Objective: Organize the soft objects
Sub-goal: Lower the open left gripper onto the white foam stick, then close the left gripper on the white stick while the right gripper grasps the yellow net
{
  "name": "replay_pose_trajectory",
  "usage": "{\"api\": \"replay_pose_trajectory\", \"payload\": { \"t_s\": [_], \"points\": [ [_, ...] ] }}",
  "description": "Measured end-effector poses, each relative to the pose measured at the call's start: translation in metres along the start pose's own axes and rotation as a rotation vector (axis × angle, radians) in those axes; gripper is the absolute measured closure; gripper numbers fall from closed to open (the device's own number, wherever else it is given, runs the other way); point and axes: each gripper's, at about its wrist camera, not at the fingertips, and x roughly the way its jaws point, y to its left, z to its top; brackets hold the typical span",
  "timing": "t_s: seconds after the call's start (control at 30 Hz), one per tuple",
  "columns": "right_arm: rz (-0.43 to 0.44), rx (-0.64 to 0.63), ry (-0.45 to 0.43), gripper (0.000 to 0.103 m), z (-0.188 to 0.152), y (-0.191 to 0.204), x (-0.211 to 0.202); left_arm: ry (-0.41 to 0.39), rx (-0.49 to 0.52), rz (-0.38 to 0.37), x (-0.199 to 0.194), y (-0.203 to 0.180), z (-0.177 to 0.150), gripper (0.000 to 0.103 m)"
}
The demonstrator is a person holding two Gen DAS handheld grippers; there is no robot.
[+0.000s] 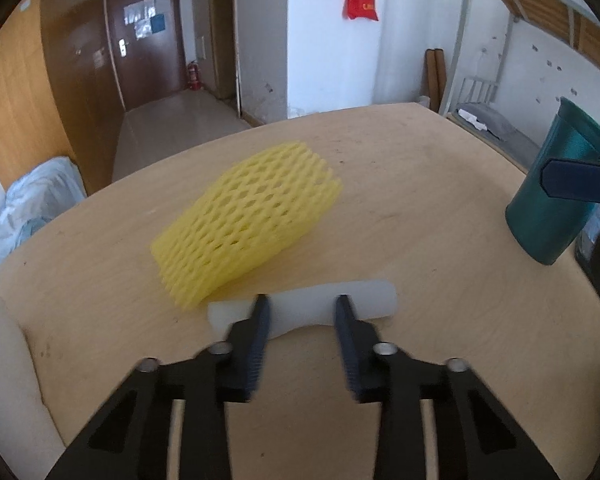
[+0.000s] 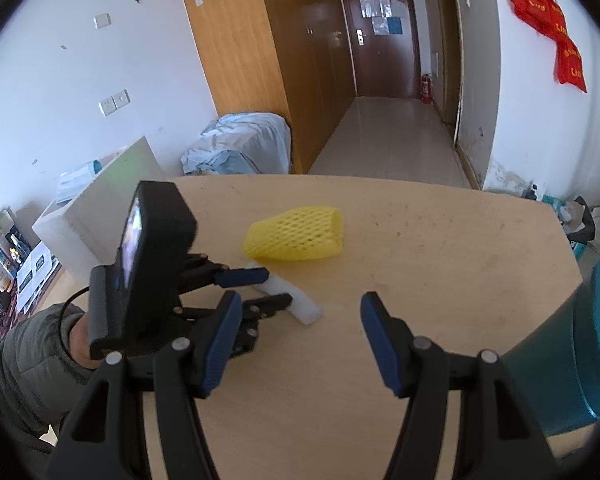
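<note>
A white foam tube [image 1: 304,304] lies crosswise on the wooden table [image 1: 420,168], just in front of a yellow foam net sleeve [image 1: 248,224]. My left gripper [image 1: 302,312] straddles the tube's middle. Both blue pads dig into the tube, and its lower edge bows up between them. The right wrist view shows the same grip: left gripper [image 2: 278,286], tube [image 2: 308,312], yellow net [image 2: 296,234] behind. My right gripper [image 2: 300,298] hovers open and empty above the table [image 2: 420,240], near the tube's end. One of its fingers [image 1: 572,184] shows in front of a teal cup.
The teal cup [image 1: 552,208] stands upright at the table's right edge, close beside my right gripper [image 2: 580,360]. A person's grey sleeve [image 2: 20,360] holds the left gripper. A white cabinet [image 2: 100,200] stands left of the table, with crumpled bedding [image 2: 240,144] beyond.
</note>
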Motion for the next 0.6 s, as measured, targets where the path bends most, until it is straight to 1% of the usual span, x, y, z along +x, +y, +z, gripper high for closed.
{"api": "replay_pose_trajectory", "payload": {
  "t_s": [0.03,0.07,0.17,0.23,0.33,0.47,0.53,0.6],
  "points": [
    [0.0,-0.001,0.004,0.037,0.003,0.001,0.002,0.002,-0.01,0.005,-0.001,0.003,-0.001,0.086],
    [0.004,-0.005,0.005,0.037,0.006,0.002,0.004,0.005,-0.02,0.001,-0.001,0.004,-0.001,0.089],
    [0.001,-0.034,0.02,0.037,0.018,0.006,0.015,0.003,-0.007,-0.004,-0.003,0.001,-0.002,0.091],
    [-0.017,-0.036,0.031,0.037,0.027,0.005,0.029,-0.001,0.002,0.0,-0.006,-0.002,-0.005,0.101],
    [-0.042,-0.018,0.028,0.037,0.039,0.0,0.045,-0.009,-0.011,0.0,-0.012,0.001,-0.01,0.101],
    [-0.049,-0.014,0.012,0.037,0.046,-0.007,0.059,-0.077,-0.038,-0.014,-0.029,0.012,-0.012,0.101],
    [-0.049,-0.01,0.027,0.037,0.047,-0.009,0.07,-0.101,-0.072,-0.026,-0.035,0.02,-0.013,0.101],
    [-0.051,-0.002,0.06,0.037,0.047,-0.012,0.085,-0.107,-0.097,-0.039,-0.037,0.025,-0.013,0.101]
  ]
}}
